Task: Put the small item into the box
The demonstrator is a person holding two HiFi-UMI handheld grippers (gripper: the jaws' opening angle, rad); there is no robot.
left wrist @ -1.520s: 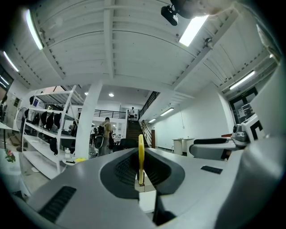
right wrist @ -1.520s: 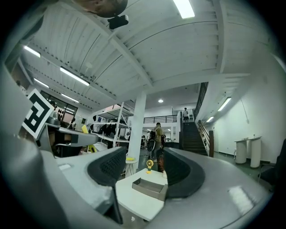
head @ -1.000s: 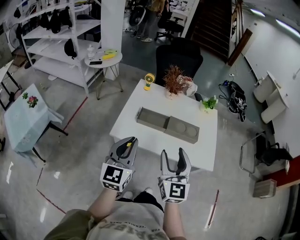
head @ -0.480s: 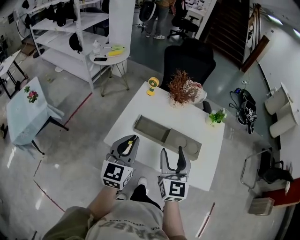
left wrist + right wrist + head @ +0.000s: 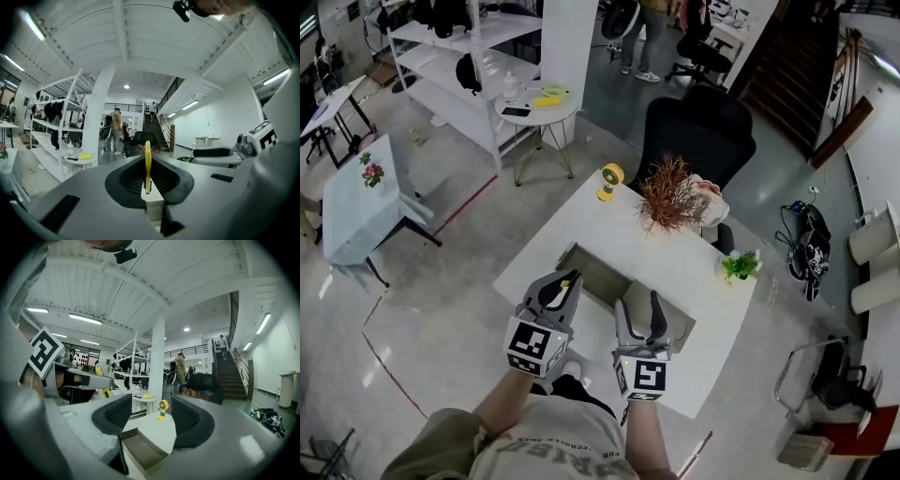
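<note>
Compared with a second ago the white table has slid much closer in the head view: both grippers were over bare floor short of it, now they overlap its near edge and the grey box (person walking up, both hands carried along). Grip unchanged. The left gripper stays clamped on the small yellow item, a thin piece standing edge-on between the pads, its yellow tip poking out in the head view. The right gripper is still empty, jaws apart, looking over the open box lying just below and ahead of them. The item is not in the box; it is in the left jaws, above the box's near-left end. The box lies on the table, partly covered by the grippers. Also on the table: a little yellow fan at the far-left corner, a dried reddish plant at the far edge, and a small green plant at the right edge. A black chair stands behind the table. The room has a glossy grey floor, a white shelf unit, a round side table with yellow things on it, a small table with a flower print at left, a black bag on the floor at right, people at the back, and a staircase.
</note>
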